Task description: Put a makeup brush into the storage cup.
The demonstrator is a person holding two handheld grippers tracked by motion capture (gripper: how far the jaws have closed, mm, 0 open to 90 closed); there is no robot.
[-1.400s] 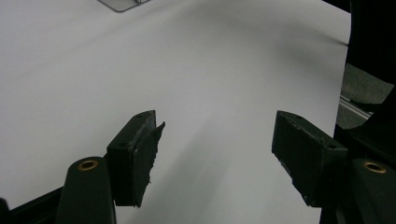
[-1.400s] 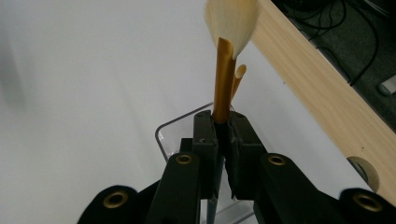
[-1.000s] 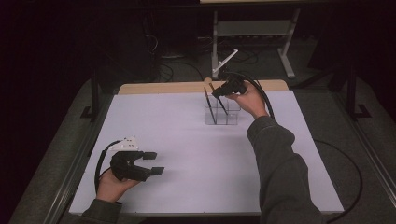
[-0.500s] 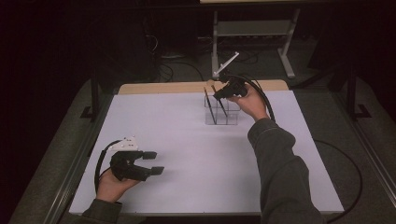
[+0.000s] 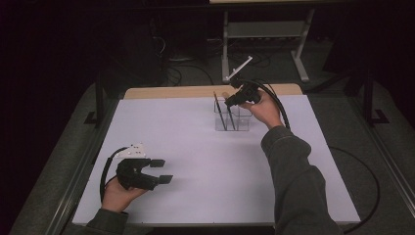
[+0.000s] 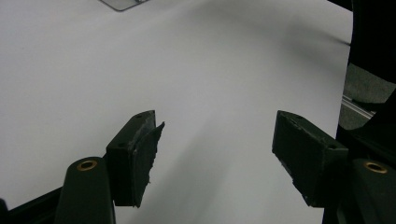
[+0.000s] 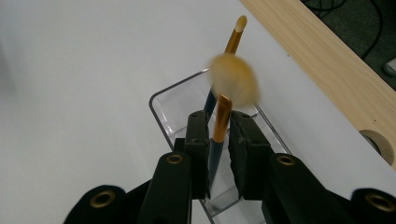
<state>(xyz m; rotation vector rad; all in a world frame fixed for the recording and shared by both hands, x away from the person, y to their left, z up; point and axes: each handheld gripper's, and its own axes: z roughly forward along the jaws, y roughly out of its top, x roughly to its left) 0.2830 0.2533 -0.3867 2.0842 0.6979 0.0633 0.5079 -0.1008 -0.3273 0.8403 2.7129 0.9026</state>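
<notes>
A clear plastic holder [image 5: 240,122] [image 7: 168,112] stands on the white table [image 5: 195,147] near its far edge. My right gripper [image 5: 231,102] [image 7: 219,119] hovers over it, shut on a makeup brush [image 7: 220,121] with a dark blue handle, a gold ferrule and a blurred fluffy head. A second brush [image 7: 233,39] [image 5: 219,108] with a small pale tip leans inside the holder. At the front left, my left gripper [image 5: 161,171] [image 6: 215,149] rests low over the bare table, open, with nothing between its pads [image 6: 142,154].
A wooden strip [image 5: 195,91] [image 7: 327,65] runs along the table's far edge, with a tape roll [image 7: 379,142] on it. A metal stand [image 5: 264,29] and cables lie on the floor behind. Dark mats flank the table.
</notes>
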